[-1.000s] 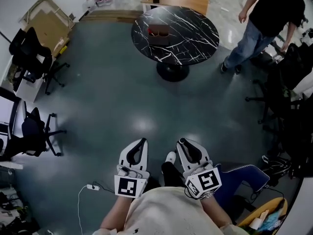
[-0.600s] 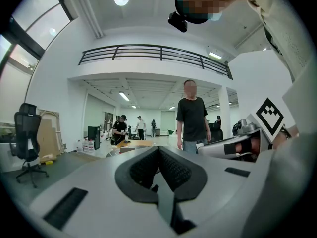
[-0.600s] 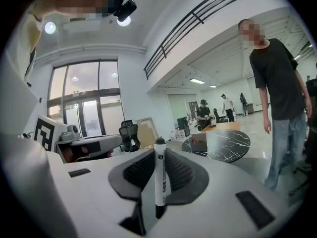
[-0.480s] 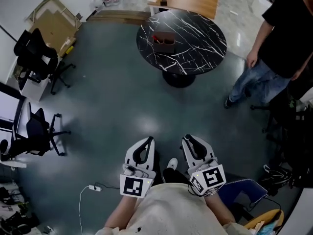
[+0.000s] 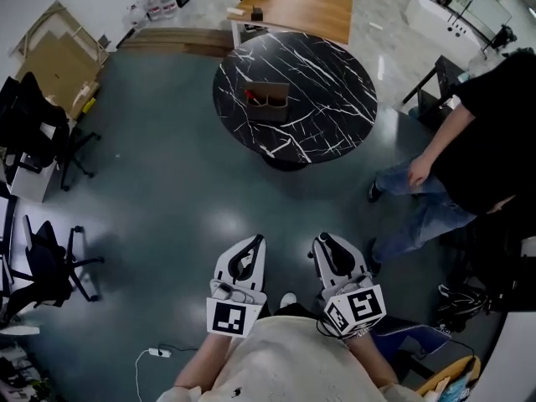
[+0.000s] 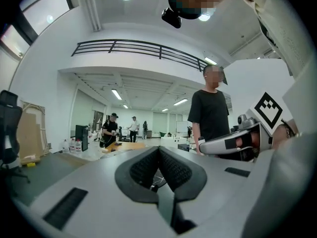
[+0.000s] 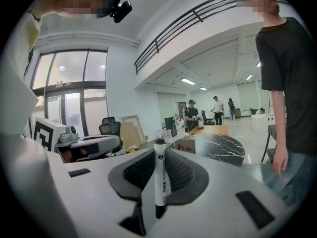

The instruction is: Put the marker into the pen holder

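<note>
Holding the marker (image 7: 159,182) upright, the right gripper (image 7: 161,157) has its two dark ribbed pads pinched on the white barrel, with the black cap poking up above the jaws. Over on the other side, the left gripper (image 6: 159,155) shows its pads pressed together with nothing between them.

From the head view, both grippers sit close in front of the person's body, the left gripper (image 5: 243,254) and right gripper (image 5: 328,248) side by side over the grey-green floor (image 5: 167,182), jaws pointing forward. The pen holder (image 5: 267,103), a brown box with compartments, stands well ahead on the round black marble table (image 5: 327,107), toward the table's left half, and something red (image 5: 249,95) shows in its left compartment. So marker and holder are well apart.

A bystander (image 5: 477,132) in a black shirt and jeans stands to the right of the table. Black office chairs (image 5: 50,266) line the left edge, and a wooden table (image 5: 293,7) sits beyond the marble one.
</note>
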{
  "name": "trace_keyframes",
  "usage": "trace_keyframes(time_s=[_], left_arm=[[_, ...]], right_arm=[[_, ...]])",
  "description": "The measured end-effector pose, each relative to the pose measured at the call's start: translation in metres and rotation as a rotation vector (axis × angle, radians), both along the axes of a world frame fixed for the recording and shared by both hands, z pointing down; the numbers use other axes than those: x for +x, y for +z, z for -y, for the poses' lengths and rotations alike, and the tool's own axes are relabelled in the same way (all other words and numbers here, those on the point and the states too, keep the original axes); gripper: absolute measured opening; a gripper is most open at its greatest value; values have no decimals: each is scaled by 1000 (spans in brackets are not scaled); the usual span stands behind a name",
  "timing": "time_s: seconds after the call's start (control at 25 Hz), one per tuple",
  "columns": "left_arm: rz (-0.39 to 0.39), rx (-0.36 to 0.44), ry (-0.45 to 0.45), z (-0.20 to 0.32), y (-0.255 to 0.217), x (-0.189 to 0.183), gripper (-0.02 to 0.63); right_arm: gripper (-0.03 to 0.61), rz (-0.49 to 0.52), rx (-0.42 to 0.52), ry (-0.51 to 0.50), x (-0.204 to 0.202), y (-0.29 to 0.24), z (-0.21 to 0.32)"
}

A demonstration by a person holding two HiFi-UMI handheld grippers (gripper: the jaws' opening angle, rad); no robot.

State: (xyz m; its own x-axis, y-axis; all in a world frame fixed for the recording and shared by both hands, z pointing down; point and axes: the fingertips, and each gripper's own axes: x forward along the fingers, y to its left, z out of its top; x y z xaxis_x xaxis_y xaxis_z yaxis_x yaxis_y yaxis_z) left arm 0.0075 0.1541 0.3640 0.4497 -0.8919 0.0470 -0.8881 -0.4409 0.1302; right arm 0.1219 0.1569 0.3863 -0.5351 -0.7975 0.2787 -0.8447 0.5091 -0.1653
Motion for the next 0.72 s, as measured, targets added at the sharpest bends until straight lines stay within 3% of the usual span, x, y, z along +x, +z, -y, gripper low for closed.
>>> trace_keyframes(time_s=[0.2,0.32,0.36,0.44,0.48,0.72], left_arm=[[-15,23,78,77,-7,-37,11],[116,74,170,111,-10,-49,11],[103,76,172,121,-13,-54,11],[-32,54,119,140,-20,-65,11],[-65,46,103,149,-19,-70,11],[-54,15,86,200,-2,-86,11]], right_arm=[[80,88,10,83,-44,-17,77],[80,118,4,98,-69,-18,111],[80,114,2,92,-76,-19,120],[80,98,7,85,-86,-20,141],[80,92,13,85,-89,-21,151],[80,75,38,125,-85,-13,220]])
